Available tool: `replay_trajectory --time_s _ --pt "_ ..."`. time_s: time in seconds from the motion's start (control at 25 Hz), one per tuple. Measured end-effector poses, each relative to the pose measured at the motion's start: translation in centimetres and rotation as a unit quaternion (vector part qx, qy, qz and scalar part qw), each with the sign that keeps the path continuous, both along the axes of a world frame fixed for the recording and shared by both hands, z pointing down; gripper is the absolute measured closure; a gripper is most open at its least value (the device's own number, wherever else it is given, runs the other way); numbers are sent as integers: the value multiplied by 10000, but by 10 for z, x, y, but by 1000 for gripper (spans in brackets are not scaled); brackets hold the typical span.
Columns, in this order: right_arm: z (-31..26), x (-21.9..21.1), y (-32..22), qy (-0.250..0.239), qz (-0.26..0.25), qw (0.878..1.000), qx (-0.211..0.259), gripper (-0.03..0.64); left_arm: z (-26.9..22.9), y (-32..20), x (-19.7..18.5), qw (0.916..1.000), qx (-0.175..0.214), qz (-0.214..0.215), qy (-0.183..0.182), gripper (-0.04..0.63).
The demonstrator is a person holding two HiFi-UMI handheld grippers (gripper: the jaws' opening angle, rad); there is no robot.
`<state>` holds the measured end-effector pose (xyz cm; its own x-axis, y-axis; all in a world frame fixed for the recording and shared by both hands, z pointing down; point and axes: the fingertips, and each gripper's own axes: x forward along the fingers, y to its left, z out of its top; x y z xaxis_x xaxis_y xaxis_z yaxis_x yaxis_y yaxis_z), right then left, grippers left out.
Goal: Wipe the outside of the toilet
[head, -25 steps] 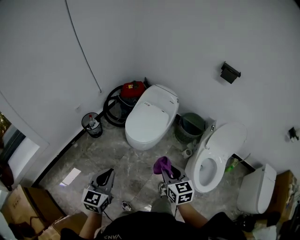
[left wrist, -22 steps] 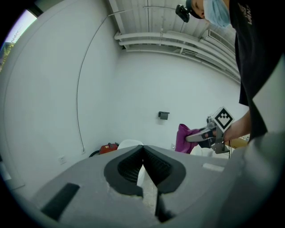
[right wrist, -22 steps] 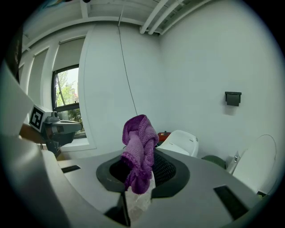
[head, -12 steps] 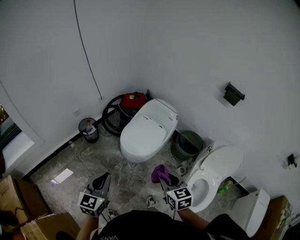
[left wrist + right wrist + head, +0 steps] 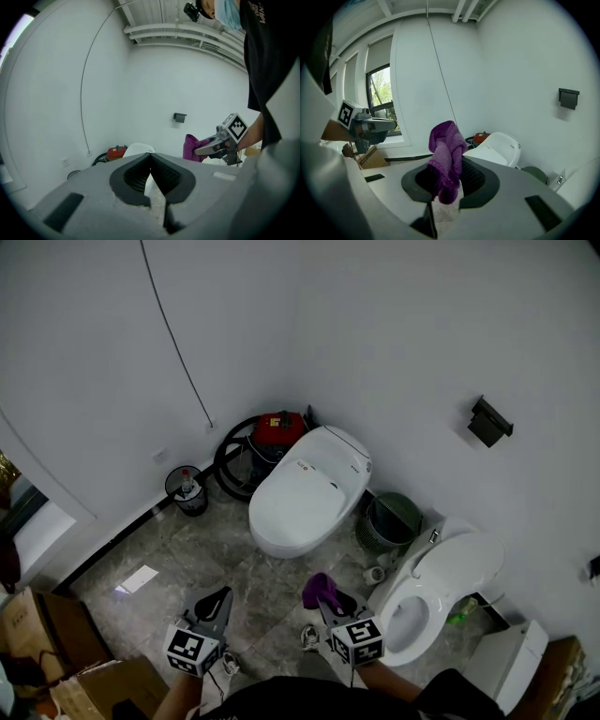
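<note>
A white toilet with its lid down (image 5: 309,491) stands against the far wall, seen too in the left gripper view (image 5: 138,149) and the right gripper view (image 5: 499,144). My right gripper (image 5: 330,599) is shut on a purple cloth (image 5: 322,589), which bunches up above the jaws (image 5: 447,150). It hovers over the floor in front of that toilet, apart from it. To its left, my left gripper (image 5: 220,600) is shut with nothing in it (image 5: 151,161). From the left gripper view the right gripper (image 5: 213,145) and the cloth (image 5: 191,147) show at the right.
A second toilet with its lid up (image 5: 441,577) stands at the right, a third white unit (image 5: 511,662) beyond it. A green basket (image 5: 392,517), a red vacuum with black hose (image 5: 277,427) and a small black bin (image 5: 186,489) line the wall. Cardboard boxes (image 5: 56,652) sit lower left.
The head view has shifted, so the toilets sit slightly differently in frame. Both grippers keep about the same places, and the purple cloth stays held in the right one.
</note>
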<state>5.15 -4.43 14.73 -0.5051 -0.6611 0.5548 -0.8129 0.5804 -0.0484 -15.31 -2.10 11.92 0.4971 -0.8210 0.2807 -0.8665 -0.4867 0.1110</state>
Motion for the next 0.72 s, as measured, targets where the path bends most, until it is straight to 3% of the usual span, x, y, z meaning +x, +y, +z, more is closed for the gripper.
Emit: replay_trajectory --time_s 0.4,0.72 --pt "131 -1 -32 -122 3 9995 -278 528 120 -41 12 9996 -265 139 6 589" --pt "249 -20 -85 -89 -61 9999 113 528 247 -91 21 9998 -137 97 134 589"
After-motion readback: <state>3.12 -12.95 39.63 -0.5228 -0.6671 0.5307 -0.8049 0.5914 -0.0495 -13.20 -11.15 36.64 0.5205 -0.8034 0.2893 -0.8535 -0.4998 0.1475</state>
